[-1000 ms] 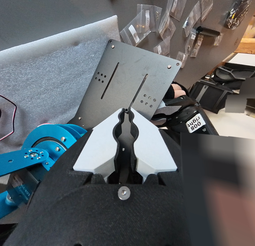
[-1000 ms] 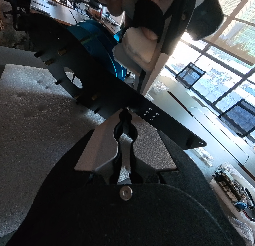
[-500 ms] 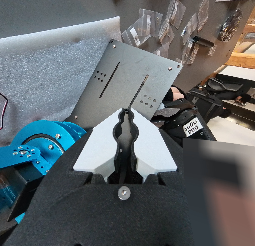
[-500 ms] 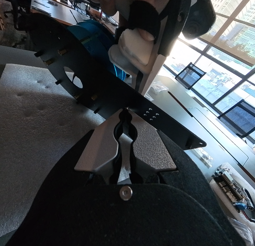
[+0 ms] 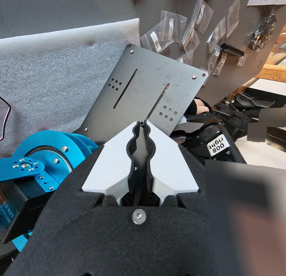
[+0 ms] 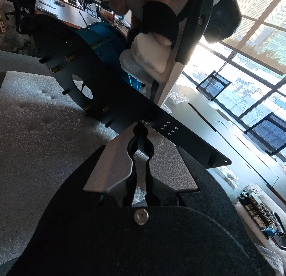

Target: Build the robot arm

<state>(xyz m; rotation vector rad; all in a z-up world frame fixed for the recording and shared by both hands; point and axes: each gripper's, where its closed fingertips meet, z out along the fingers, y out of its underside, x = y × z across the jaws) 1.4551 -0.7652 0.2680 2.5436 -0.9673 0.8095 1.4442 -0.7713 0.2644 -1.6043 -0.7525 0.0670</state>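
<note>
Grey bench [image 5: 46,13] with a white foam sheet [image 5: 54,75] lying on it, seen from two hand-held tools; big windows [image 6: 255,59] are lighting the room behind. Both tools are meeting at a black plate [image 5: 147,86], a flat sheet of metal with two long slots, small clusters of holes and screws at its corners. It is hanging tilted above the foam rather than lying flat on it. The left tongs [image 5: 142,123] are pinching together at the plate's near edge, tips almost touching. The right tongs [image 6: 141,122] are likewise closing narrowly on the plate's long side edge, just beside one cluster of holes, with short brass and black posts sticking out of the plate's underside farther along. A gloved hand [image 6: 148,58] is gripping the left tool, showing across the plate in the right view. Blue metal discs with a blue bracket [image 5: 51,154] are sitting at the plate's narrow end, touching it or fixed to it; which one cannot be told. Small clear bags [image 5: 167,33] of hardware are lying scattered on the bench beyond the plate, well apart from both tongs, and a green circuit board [image 6: 261,209] is resting off to the right.
</note>
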